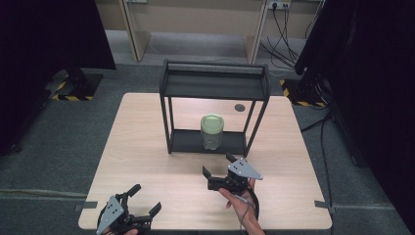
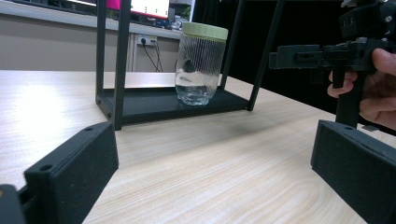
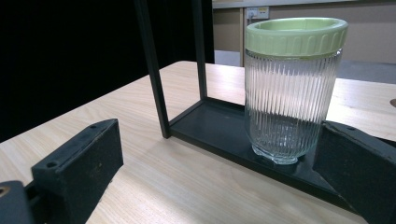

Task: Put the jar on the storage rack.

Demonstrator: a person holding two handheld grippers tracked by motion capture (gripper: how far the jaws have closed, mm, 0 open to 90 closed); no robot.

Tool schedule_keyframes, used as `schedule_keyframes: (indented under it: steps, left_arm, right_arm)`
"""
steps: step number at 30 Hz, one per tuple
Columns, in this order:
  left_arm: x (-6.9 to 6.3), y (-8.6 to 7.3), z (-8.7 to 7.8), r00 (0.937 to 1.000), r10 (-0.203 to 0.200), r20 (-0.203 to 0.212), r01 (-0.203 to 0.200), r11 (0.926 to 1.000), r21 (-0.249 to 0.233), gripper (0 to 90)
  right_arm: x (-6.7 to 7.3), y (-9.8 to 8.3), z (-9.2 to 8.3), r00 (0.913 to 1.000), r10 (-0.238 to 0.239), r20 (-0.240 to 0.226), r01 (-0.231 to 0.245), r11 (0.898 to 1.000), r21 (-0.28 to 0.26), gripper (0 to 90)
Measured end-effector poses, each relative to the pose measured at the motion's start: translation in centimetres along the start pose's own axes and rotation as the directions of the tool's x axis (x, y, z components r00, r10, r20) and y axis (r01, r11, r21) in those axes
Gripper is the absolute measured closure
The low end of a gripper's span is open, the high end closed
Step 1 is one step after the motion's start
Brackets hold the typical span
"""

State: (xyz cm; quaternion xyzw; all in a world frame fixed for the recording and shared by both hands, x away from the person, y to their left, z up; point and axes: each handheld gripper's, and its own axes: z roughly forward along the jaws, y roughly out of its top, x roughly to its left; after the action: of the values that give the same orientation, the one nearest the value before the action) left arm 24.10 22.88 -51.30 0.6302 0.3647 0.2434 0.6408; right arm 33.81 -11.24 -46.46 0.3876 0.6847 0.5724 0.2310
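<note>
The ribbed glass jar (image 1: 212,132) with its green lid (image 1: 212,121) stands on the black rack's bottom shelf (image 1: 186,141), probably the target, since the right gripper (image 1: 218,164) points at it, jaws wide and empty, while the left gripper (image 1: 145,198) hangs back at the table's (image 1: 147,127) near edge, equally open.

Even, soft overhead light; faint shadows, dark side edges, slightly blurred near foreground.

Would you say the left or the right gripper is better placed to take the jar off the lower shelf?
Right. The right gripper is open just in front of the rack, facing the jar, which looms close in its own view. The left gripper sits back at the table's near edge.
</note>
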Motion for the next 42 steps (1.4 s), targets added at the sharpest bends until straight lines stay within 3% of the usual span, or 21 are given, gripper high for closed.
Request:
schedule_keyframes:
  steps: [9,42]
  left_arm:
    - [0.0,0.0,0.0,1.0000,0.000,0.001,0.000,1.0000,-0.001,0.1]
    - [0.0,0.0,0.0,1.0000,-0.001,-0.002,0.001,1.0000,0.001,0.1]
  right_arm:
    - [0.5,-0.3,-0.2,0.9998,-0.006,-0.017,0.006,1.000,0.006,1.8]
    - [0.0,-1.9,-2.6,0.9997,-0.004,-0.024,0.005,1.000,0.011,1.8]
